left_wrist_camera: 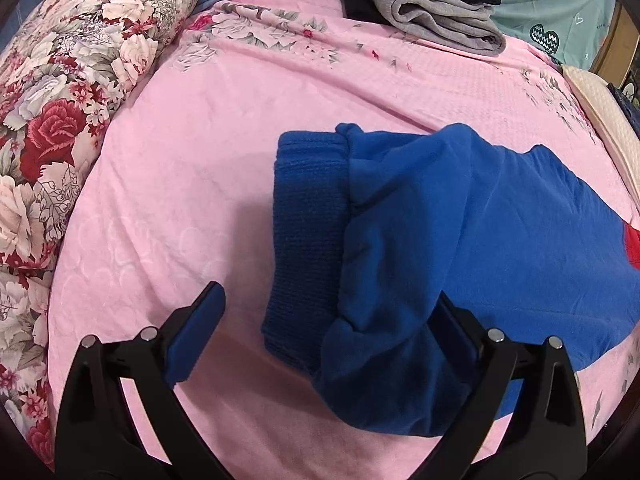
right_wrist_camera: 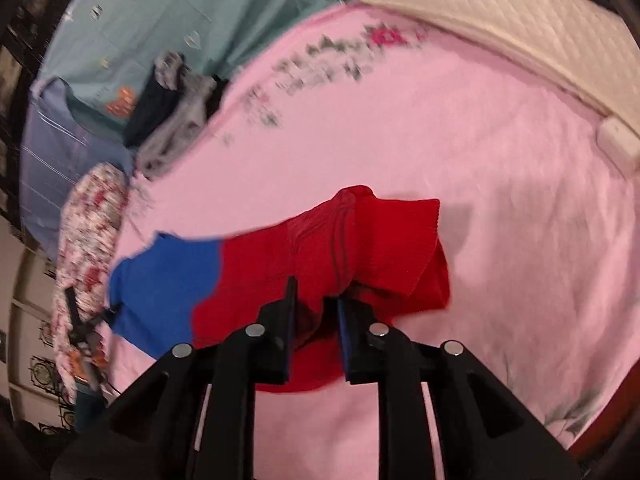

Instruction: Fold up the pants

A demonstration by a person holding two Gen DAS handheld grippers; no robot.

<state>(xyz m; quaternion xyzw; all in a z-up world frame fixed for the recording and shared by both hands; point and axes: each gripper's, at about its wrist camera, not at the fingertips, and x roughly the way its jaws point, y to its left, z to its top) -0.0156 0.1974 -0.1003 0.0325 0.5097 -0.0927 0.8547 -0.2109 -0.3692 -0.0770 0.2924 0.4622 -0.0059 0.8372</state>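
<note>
Pants (left_wrist_camera: 460, 220): soft fleece, ribbed cuffs | left claw (left_wrist_camera: 328, 320) spread wide | right claw (right_wrist_camera: 314, 304) pinching red fleece

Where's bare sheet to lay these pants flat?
Bare pink sheet lies between the floral quilt and the blue cuff; more beyond the red end, toward the cream mattress edge. Crowded at the far edge: folded grey and dark clothes.
</note>
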